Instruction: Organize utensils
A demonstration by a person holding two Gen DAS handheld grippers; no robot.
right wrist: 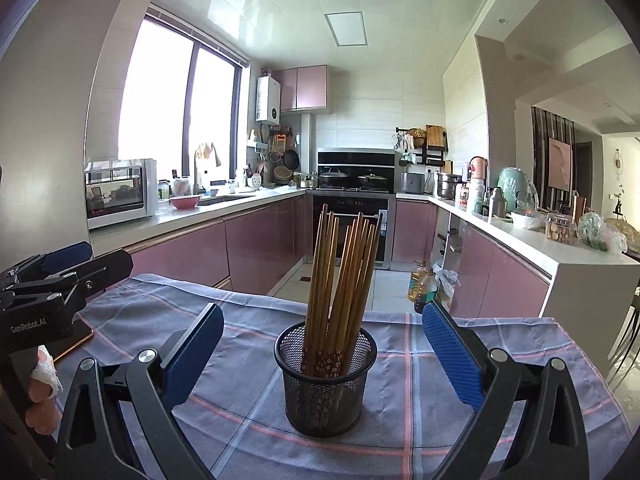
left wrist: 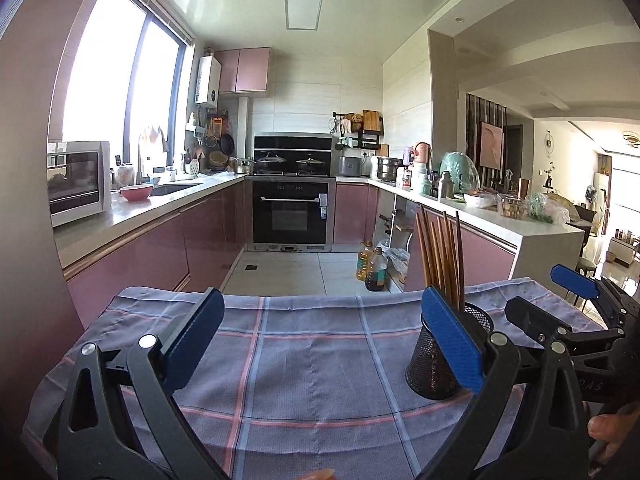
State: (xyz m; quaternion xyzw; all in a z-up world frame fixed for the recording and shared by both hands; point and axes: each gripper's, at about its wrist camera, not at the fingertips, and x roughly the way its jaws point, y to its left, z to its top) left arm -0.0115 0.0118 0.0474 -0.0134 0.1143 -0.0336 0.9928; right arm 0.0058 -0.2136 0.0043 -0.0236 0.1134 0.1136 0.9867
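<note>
Standing upright in mesh cup point(right wrist: 325, 388) — chopsticks point(right wrist: 340, 276); L gripper point(left wrist: 320, 336) & R gripper point(right wrist: 322, 344) jaws spread, empty.

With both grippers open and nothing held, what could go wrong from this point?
1. The mesh holder looks light and the chopsticks stand tall and lean out, so a nudge from the right gripper might tip it.
2. The plaid cloth is wrinkled and hangs over the edge; dragging it could shift the holder.
3. The left gripper sits close beside the holder, so the two grippers could collide.
</note>
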